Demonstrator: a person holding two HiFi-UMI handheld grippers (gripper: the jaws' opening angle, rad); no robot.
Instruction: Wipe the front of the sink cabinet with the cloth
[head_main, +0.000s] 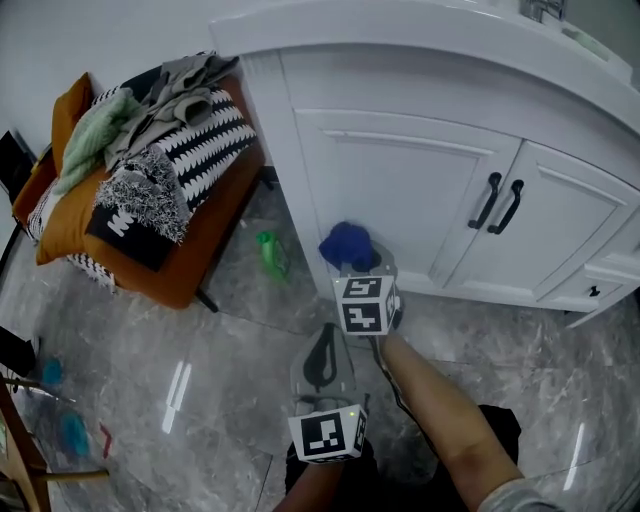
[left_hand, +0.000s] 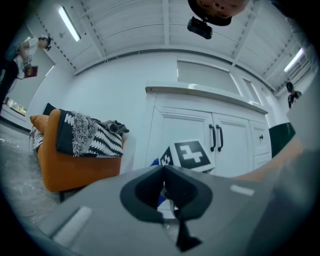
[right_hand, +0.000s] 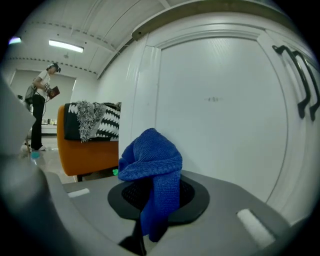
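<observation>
1. Left gripper (head_main: 323, 362) hangs low and back, jaws closed on nothing: idle, out of the way.
2. Right gripper (head_main: 364, 268) clamps the blue cloth (head_main: 347, 243), bunched ahead as a wiping pad.
3. Cloth sits at the lower cabinet door (head_main: 400, 190); contact unclear.

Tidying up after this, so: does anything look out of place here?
A green item lies on the floor by the corner of the sink cabinet, and clothes are heaped loosely on the orange chair. The cabinet's doors look shut and unmarked.
</observation>
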